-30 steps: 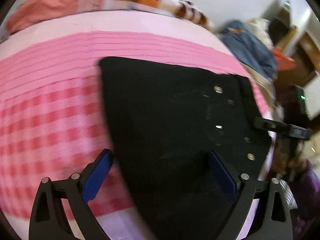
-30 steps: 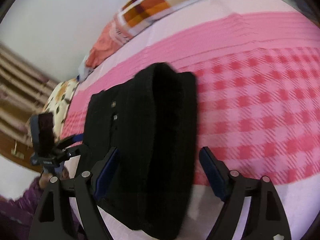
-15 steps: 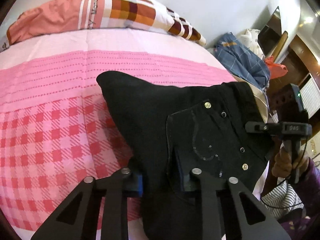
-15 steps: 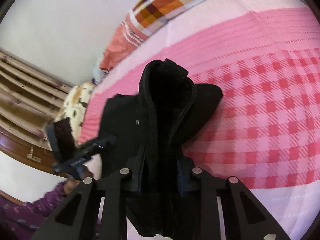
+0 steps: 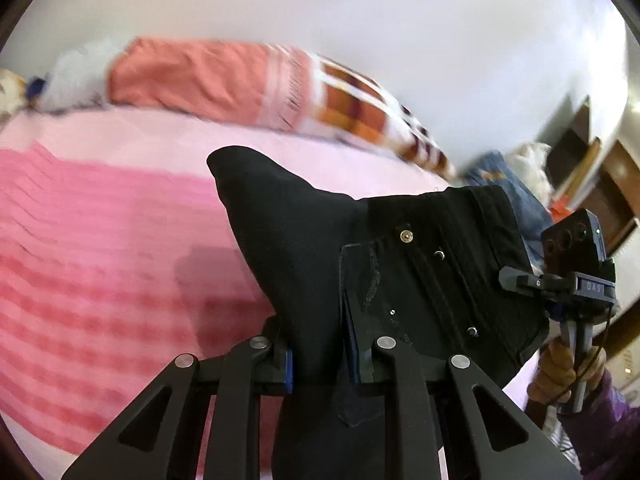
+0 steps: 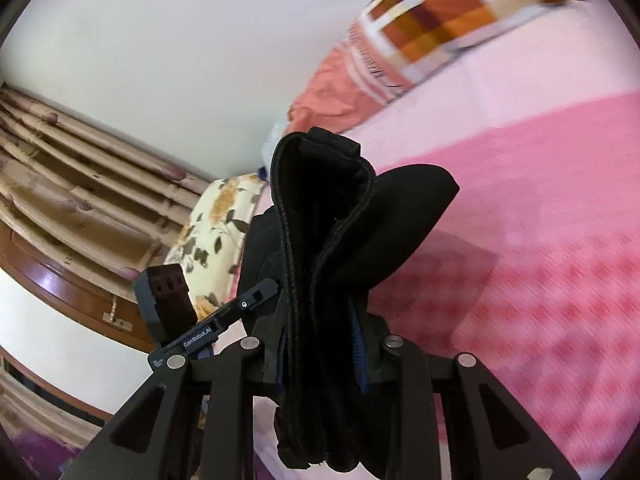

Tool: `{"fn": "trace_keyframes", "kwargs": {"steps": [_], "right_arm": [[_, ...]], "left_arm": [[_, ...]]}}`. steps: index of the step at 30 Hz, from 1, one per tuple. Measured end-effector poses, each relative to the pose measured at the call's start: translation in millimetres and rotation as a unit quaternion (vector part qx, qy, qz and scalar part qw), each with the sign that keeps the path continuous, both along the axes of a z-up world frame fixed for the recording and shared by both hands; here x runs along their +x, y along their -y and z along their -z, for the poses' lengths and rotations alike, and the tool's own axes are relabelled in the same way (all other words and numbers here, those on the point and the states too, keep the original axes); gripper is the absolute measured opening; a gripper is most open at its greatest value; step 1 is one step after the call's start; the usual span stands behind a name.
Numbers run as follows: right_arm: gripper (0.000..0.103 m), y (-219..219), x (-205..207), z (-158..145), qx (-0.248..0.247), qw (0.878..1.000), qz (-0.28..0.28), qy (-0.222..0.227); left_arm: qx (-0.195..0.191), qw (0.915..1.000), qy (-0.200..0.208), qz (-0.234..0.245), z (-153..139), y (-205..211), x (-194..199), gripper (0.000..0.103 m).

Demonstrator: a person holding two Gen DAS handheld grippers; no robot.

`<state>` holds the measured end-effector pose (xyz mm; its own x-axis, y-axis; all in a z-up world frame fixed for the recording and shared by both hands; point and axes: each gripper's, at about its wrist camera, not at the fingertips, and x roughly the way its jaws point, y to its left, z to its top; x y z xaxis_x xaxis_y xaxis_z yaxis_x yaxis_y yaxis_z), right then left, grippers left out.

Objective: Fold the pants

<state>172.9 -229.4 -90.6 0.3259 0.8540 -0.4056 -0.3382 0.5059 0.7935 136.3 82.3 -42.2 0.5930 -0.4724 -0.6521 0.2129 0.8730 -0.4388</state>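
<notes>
Pink bed, one black pants — two grippers clamped

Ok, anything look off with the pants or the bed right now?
Nothing damaged or spilled. The black folded pants are lifted off the pink checked bedsheet, pinched by both the left gripper and the right gripper. One free corner sticks up unsupported, so the fold looks slightly uneven.

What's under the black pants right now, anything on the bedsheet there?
Under the lifted black pants, only the pink checked bedsheet and their shadow show. The sheet directly beneath the fabric and both hand-held grippers, left and right, is hidden.
</notes>
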Motion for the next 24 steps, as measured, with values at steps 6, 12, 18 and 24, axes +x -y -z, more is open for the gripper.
{"fn": "trace_keyframes", "kwargs": {"steps": [6,12,18,24], "right_arm": [[0.025,-83,64,-4,0.029,0.999,-0.026,0.005],[0.025,-141,108,11,0.009,0.999,-0.047,0.006],[0.024,-159,133,47,-0.029,0.999,-0.018,0.002],[0.031,-153,117,36,-0.126,0.991,0.030,0.035]], "left_arm": [[0.053,0.9969,0.026,-0.053,-18,-76,39,0.020],[0.075,0.9927,0.021,-0.093,-1,-130,75,0.020],[0.111,0.9873,-0.021,-0.112,50,-161,100,0.027],[0.141,0.9705,0.007,-0.195,51,-178,85,0.070]]}}
